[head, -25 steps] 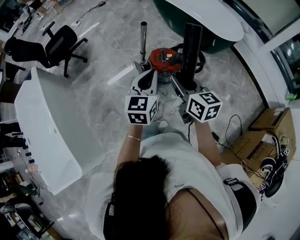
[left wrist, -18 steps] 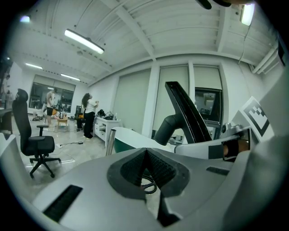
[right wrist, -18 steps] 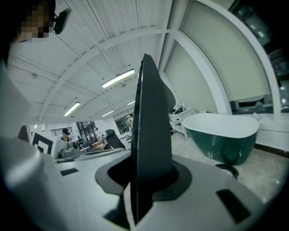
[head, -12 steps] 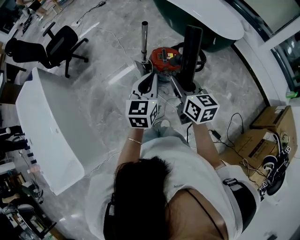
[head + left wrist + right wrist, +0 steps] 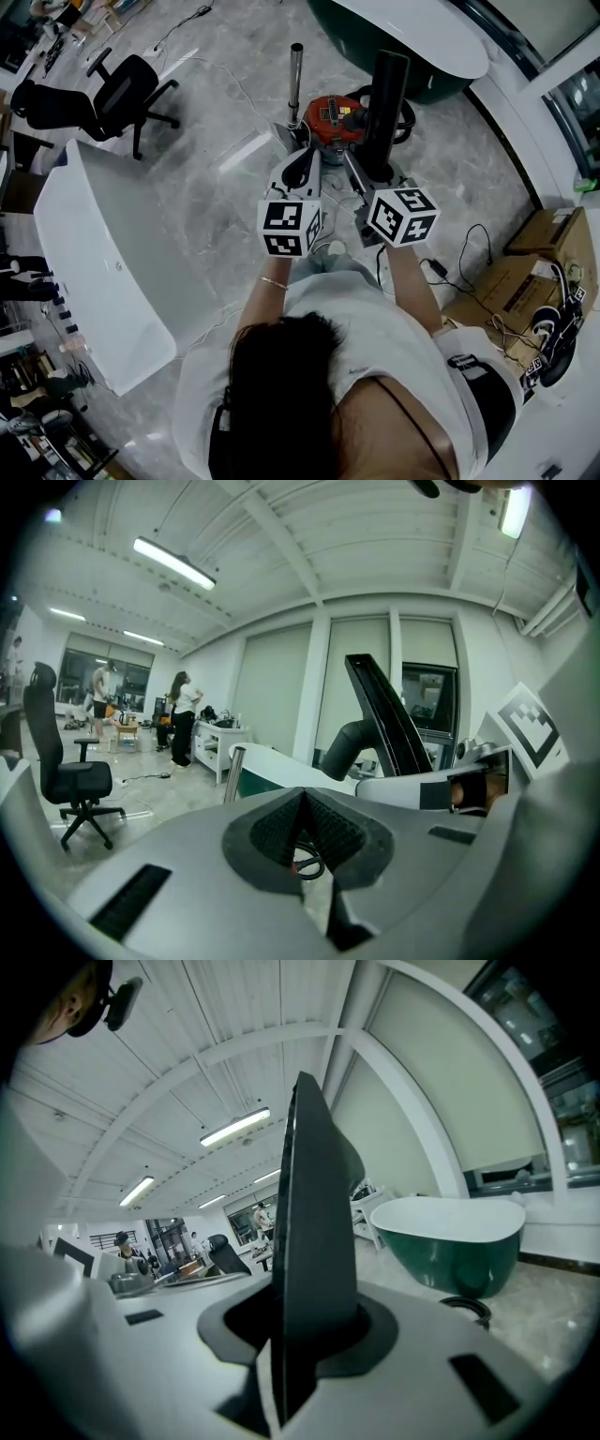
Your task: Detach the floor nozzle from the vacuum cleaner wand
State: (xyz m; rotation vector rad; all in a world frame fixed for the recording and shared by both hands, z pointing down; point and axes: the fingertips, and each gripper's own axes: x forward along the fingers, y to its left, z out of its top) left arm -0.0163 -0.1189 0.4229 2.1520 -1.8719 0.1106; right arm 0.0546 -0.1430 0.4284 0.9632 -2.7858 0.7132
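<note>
Matte black: nozzle point(image 5: 386, 103), chair point(image 5: 117, 94). Silver: wand point(image 5: 296, 80). Red-orange w/ black trim: vacuum body point(image 5: 328, 114). Pale grey, dark pads: left gripper point(image 5: 302, 808), right gripper point(image 5: 305, 1326); their cubes point(image 5: 289, 225) white w/ black square markers. Grey marble, white veins: floor point(image 5: 216, 187). Dark green outside, white inside: tub point(image 5: 450, 1251). White: shirt point(image 5: 375, 347). Brown: boxes point(image 5: 502, 291).

- Glossy, polished marble-look floor point(image 5: 206, 178).
- Bare metal wand point(image 5: 295, 80), satin sheen.
- Matt black plastic on the floor nozzle point(image 5: 382, 103).
- Smooth, glossy white bathtub point(image 5: 422, 36).
</note>
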